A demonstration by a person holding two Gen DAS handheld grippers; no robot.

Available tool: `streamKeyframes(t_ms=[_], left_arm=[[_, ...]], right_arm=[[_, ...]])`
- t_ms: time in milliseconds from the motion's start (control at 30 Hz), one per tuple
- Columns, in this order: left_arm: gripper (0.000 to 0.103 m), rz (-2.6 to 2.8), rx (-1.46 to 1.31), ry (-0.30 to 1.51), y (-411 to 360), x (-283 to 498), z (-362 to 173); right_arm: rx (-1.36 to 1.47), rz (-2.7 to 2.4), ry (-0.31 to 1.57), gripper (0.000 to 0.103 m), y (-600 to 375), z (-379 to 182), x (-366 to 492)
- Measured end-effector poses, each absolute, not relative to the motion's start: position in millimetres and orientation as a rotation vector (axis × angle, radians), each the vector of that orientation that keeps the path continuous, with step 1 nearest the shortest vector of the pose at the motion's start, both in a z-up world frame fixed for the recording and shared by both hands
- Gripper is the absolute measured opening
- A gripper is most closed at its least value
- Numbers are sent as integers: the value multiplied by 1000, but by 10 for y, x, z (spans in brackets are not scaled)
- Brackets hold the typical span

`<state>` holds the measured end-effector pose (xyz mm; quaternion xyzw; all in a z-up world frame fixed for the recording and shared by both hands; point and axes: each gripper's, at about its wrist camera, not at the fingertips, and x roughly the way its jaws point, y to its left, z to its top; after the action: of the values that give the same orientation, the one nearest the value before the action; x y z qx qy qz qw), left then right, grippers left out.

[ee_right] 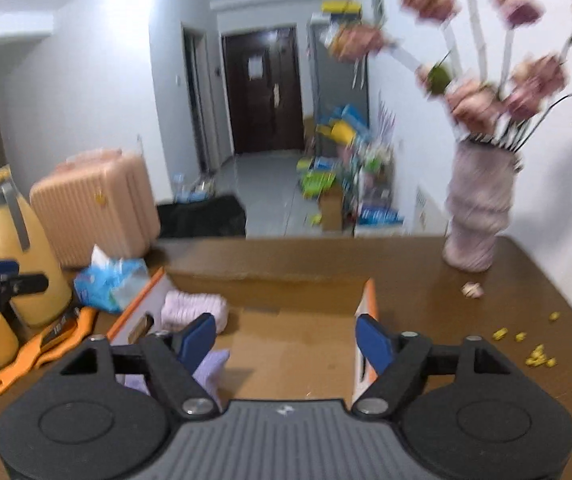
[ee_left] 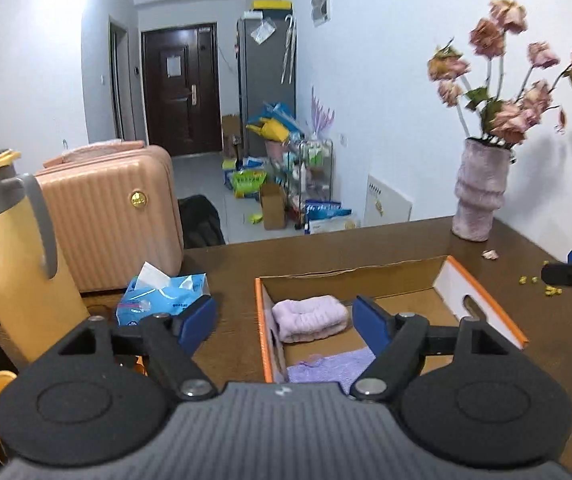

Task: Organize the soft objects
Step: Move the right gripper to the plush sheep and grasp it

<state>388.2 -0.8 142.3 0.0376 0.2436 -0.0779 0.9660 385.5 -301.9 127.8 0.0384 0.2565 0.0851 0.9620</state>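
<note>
Two soft cloths lie in the cardboard box (ee_left: 482, 300) on the table (ee_left: 326, 252).

The rolled pink towel (ee_left: 310, 317) sits far left, the purple cloth (ee_left: 326, 368) nearer; both look light and limp, best pinched mid-fold. Left gripper (ee_left: 286, 320) and right gripper (ee_right: 286, 336) hang spread, holding nothing.

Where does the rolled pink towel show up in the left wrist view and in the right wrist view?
Left wrist: the towel lies left of centre, inside the box at its far left corner.
Right wrist: the towel is at lower left, in the same corner, just beyond the left jaw.
Shared landmark: the vase at the table's far right.
</note>
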Motion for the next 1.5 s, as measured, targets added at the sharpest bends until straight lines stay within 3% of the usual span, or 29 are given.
streamKeyframes(t_ms=[200, 400, 500, 767, 1133, 1400, 1500], left_arm=[[79, -149, 77, 458, -100, 3316, 1414], [86, -203, 74, 394, -91, 2359, 1157], [92, -224, 75, 381, -84, 1897, 899], [95, -235, 46, 421, -10, 1021, 358], [96, -289, 39, 449, -198, 1272, 254], [95, -319, 36, 443, -903, 1861, 181], [87, -313, 35, 438, -1149, 2038, 144]], right_arm=[[100, 213, 447, 77, -3107, 1338, 3384], [67, 249, 347, 82, -3038, 1200, 2576], [42, 249, 301, 88, -3018, 1006, 2076], [108, 223, 337, 89, -2978, 286, 1008], [147, 163, 396, 89, -3069, 10, 1007], [171, 95, 424, 82, -3353, -159, 1750], [178, 69, 428, 80, -3495, -160, 2099]])
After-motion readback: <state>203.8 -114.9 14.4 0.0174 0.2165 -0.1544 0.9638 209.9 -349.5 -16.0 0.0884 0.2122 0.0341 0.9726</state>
